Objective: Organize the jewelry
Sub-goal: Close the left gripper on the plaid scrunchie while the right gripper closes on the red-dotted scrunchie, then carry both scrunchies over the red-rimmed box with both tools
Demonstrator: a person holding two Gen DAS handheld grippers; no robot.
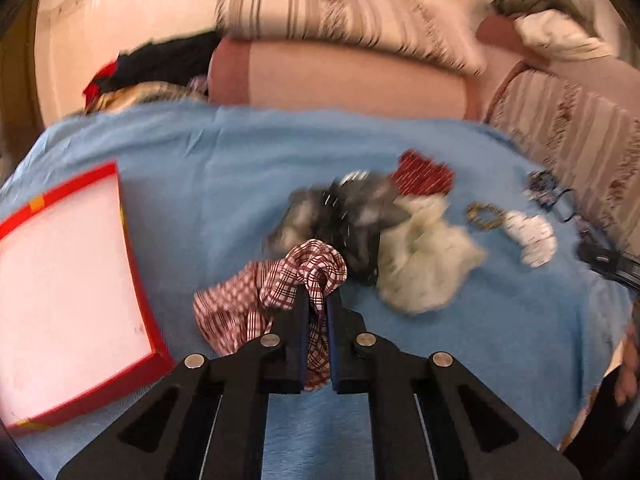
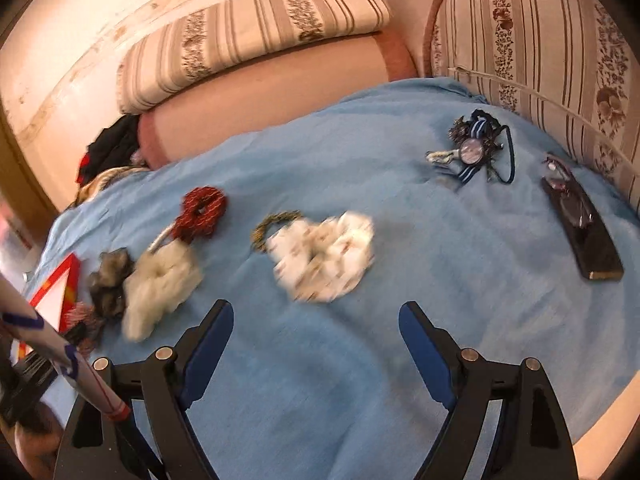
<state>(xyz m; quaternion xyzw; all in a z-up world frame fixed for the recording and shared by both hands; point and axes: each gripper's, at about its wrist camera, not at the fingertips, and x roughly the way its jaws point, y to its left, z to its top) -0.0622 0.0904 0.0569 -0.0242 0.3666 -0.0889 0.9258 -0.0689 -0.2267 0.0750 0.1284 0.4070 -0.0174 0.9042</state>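
My left gripper [image 1: 318, 300] is shut on a red-and-white checked scrunchie [image 1: 280, 284], just above the blue cloth [image 1: 224, 168]. A red-rimmed white box [image 1: 60, 292] lies to its left. Beyond it lie a grey-black scrunchie [image 1: 344, 216], a cream scrunchie [image 1: 428, 260], a red scrunchie [image 1: 424, 176], a gold ring band [image 1: 484, 216] and a white patterned scrunchie [image 1: 532, 236]. My right gripper [image 2: 316, 320] is open and empty above the cloth, just short of the white patterned scrunchie [image 2: 324, 256]. The red scrunchie [image 2: 202, 210], cream scrunchie [image 2: 160, 284] and gold band [image 2: 268, 226] show to its left.
A blue ribbon brooch with cords [image 2: 476, 152] lies at the back right, a dark phone with glasses [image 2: 580, 228] on it near the striped cushion [image 2: 540, 52]. A pink bolster [image 2: 260, 100] and dark clothes [image 2: 112, 148] border the far side.
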